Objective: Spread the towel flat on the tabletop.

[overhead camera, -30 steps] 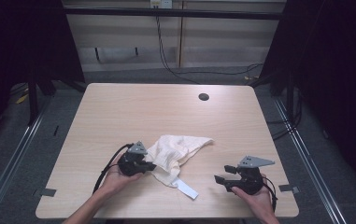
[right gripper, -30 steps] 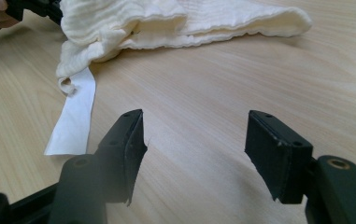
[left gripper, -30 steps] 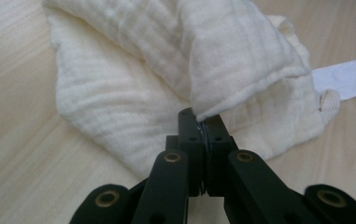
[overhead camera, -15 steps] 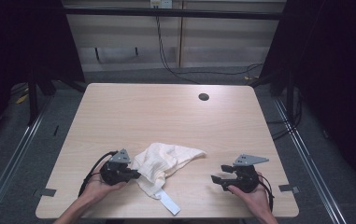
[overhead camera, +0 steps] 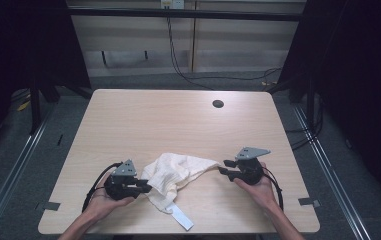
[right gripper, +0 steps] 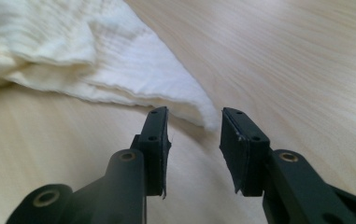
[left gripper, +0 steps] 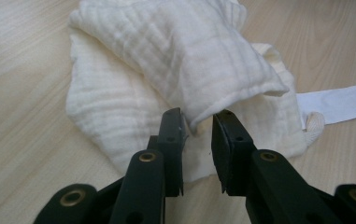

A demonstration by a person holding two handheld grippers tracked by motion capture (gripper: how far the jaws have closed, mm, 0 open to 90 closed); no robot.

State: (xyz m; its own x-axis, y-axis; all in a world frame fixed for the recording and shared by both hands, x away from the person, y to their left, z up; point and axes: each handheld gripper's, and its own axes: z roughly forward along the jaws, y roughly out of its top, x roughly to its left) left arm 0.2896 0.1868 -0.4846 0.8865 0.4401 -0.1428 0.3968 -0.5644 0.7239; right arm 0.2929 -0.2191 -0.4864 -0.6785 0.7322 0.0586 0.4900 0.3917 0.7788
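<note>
A crumpled cream cloth (overhead camera: 178, 172) lies near the table's front edge, with a white label (overhead camera: 180, 218) trailing from its near side. My left gripper (overhead camera: 145, 186) sits at the cloth's left side. Its jaws have just been opening, and in the left gripper view the gripper (left gripper: 198, 126) stands open with a fold of the cloth (left gripper: 180, 60) between the tips. The label (left gripper: 339, 102) shows at the right there. My right gripper (overhead camera: 223, 167) is at the cloth's right corner. Its jaws have just been closing, and the gripper (right gripper: 194, 121) is still open, with the corner of the cloth (right gripper: 119, 60) just at the tips.
The light wooden table (overhead camera: 178, 115) has a dark round hole (overhead camera: 218, 104) near its far edge. Black frame posts and dark curtains stand to both sides, and cables run on the floor behind. Both forearms come in over the front edge.
The left gripper pulled the cloth left and toward the front edge, then stopped. The right gripper moved left up to the cloth's right corner.
</note>
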